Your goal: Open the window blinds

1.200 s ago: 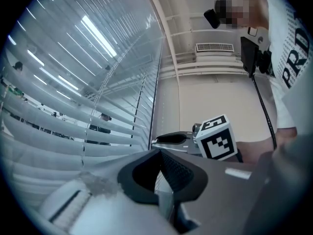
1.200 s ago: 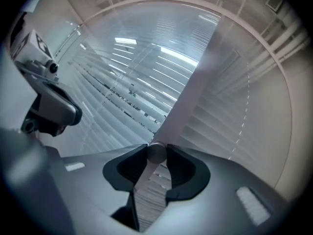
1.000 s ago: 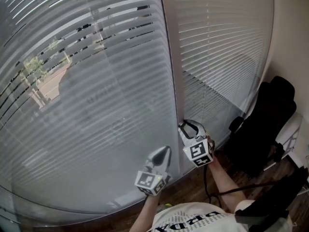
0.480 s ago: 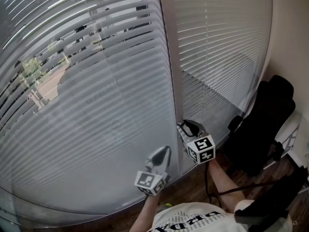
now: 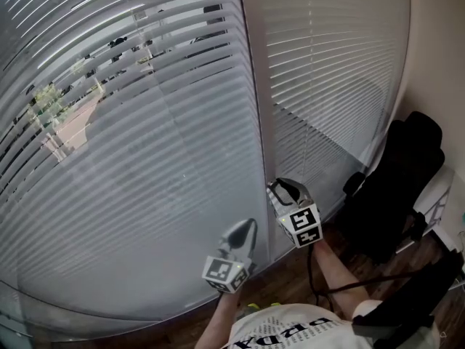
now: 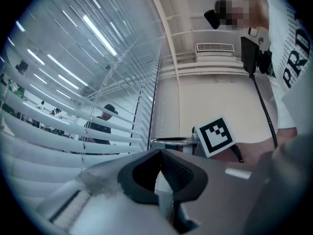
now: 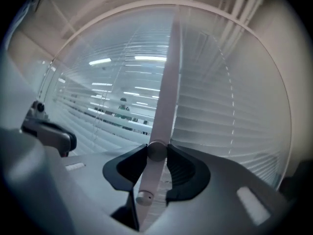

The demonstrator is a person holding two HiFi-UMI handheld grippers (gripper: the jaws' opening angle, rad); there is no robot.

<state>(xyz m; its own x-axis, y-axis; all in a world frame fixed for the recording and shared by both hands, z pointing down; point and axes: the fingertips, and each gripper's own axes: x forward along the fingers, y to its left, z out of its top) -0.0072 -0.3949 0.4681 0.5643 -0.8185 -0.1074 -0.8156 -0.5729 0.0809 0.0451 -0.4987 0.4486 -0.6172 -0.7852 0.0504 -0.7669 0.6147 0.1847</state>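
Two grey slatted blinds hang over the window, the left blind [image 5: 145, 158] and the right blind [image 5: 327, 86]. Through the left one's upper slats trees and ground show. In the right gripper view a pale wand [image 7: 166, 92] comes down between the jaws of my right gripper [image 7: 156, 153], and the pads press on it at a round collar. In the head view that gripper [image 5: 280, 189] sits low against the post between the blinds. My left gripper [image 5: 247, 227] hangs just left of it, pointing at the left blind, jaws together and empty [image 6: 159, 155].
A pale post [image 5: 256, 122] divides the two blinds. A black office chair [image 5: 396, 187] stands at the right by the beige wall [image 5: 436, 49]. Dark wood floor [image 5: 290, 282] runs under the window, with a black cable across it. A lift cord [image 5: 306, 122] hangs on the right blind.
My right gripper has rolled about its own line while gripping the wand; its marker cube shows a new tilt. The dark gaps between the left blind's upper slats look slightly wider. The left gripper stayed still.
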